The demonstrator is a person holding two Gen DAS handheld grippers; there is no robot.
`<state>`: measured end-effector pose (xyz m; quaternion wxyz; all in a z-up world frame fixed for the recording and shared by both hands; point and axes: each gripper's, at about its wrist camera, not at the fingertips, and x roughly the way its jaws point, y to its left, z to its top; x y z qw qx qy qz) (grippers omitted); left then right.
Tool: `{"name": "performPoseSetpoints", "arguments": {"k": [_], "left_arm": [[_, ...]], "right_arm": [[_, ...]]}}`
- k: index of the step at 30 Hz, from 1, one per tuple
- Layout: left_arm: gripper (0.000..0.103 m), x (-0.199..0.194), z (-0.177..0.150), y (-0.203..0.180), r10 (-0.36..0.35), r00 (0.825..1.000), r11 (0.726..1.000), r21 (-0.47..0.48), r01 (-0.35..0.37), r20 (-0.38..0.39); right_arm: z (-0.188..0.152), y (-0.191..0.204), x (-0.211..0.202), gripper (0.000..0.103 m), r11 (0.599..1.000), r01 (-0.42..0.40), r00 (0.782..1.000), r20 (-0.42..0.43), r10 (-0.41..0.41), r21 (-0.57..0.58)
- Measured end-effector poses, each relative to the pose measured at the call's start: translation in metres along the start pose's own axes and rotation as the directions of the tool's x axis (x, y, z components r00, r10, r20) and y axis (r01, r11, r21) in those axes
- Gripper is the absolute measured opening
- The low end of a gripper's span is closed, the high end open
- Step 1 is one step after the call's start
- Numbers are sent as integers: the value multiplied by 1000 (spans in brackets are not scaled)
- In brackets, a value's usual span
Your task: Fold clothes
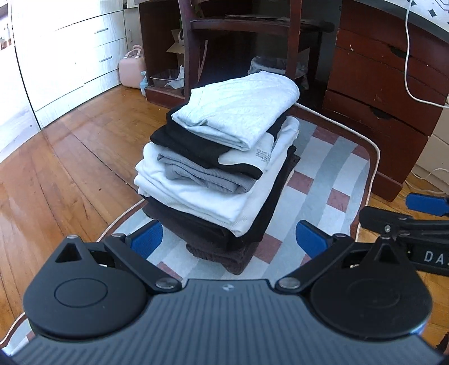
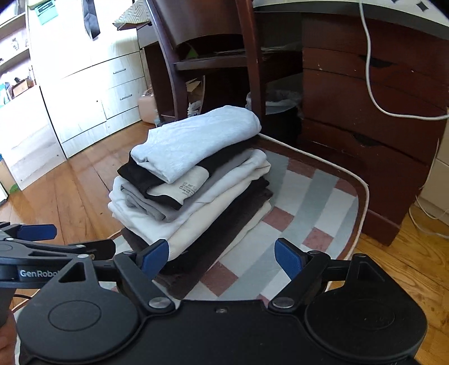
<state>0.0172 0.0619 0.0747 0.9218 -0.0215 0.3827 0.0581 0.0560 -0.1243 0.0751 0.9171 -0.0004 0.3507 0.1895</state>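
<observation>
- A stack of folded clothes (image 1: 221,165) sits in the middle of both wrist views, resting on a checked rug (image 1: 331,174) of grey, white and dusty-pink squares.
- On top lies a pale blue folded garment (image 1: 238,112); under it a black piece (image 1: 190,146), then a grey one (image 1: 202,174), a white one (image 1: 213,202) and dark brown layers (image 1: 224,247) at the bottom.
- The left gripper (image 1: 228,238) fills the lower part of its view, blue-padded fingers (image 1: 147,237) spread wide to either side of the stack's near edge, gripping nothing.
- The right gripper (image 2: 221,255) is likewise released, low in its view; its left pad overlaps the stack's near corner in the picture, and contact cannot be judged.
- Each gripper shows at the edge of the other's view.
- The rug lies on a wooden floor (image 1: 56,182).
- Behind the stack, upper centre, stands a dark wooden chair (image 1: 241,25); a dark red-brown desk with drawers (image 1: 378,84) fills the upper right, with a white cable (image 1: 408,70) hanging over it.
- White drawers (image 1: 70,50) occupy the upper left.
</observation>
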Motion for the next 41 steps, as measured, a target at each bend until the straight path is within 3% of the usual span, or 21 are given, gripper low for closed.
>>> {"name": "performPoseSetpoints", "arguments": {"k": [5,23,41], "left_arm": [[103,-4,-2,-12,41,999,999,33,-41,-3],[103,2,-9,-26,55,998,998,33,-54,-30],[103,-2,-12,-35,116,993,988,101,-118,28]], "right_arm": [[-2,-5,-4,86,1000,17,1000,-9,-17,3],[-11,-16,-4,86,998,58,998,-31,-57,12],[-11,-17,2,86,997,79,996,-39,-79,7]]}}
